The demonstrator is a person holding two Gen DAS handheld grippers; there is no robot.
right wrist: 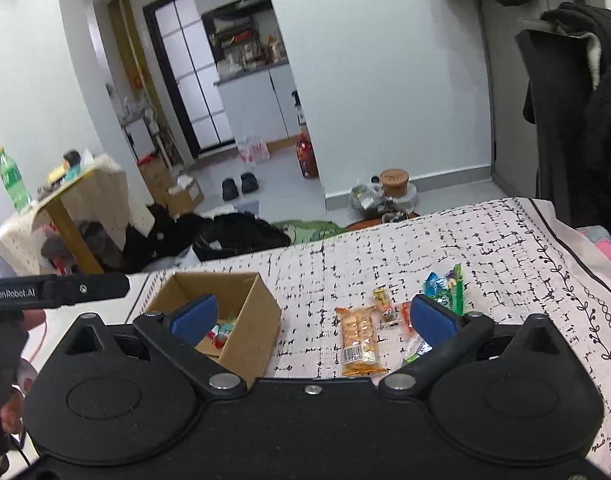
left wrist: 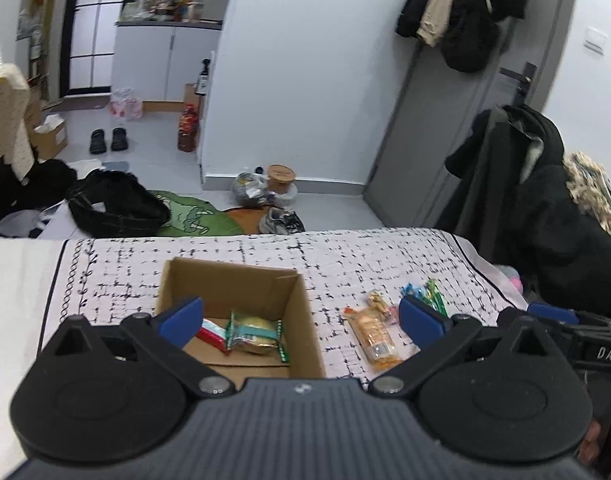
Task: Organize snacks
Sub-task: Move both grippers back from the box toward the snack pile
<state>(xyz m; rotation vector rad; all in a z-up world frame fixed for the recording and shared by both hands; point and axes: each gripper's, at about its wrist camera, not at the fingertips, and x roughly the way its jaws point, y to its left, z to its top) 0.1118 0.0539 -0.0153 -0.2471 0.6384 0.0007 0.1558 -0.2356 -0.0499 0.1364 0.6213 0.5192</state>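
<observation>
Both the left tool (left wrist: pixel 301 320) and the right tool (right wrist: pixel 311 318) are spread and hold nothing. The cardboard box (left wrist: pixel 305 312) on the worktop (right wrist: pixel 505 248) contains two packets; the orange cracker pack (right wrist: pixel 359 340) and small sweets (right wrist: pixel 445 284) lie beside it. Judged partly done.

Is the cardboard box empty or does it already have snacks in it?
Not empty. The open-topped cardboard box already holds a green-wrapped snack and a red-and-white packet on its floor, with bare cardboard around them.
</observation>
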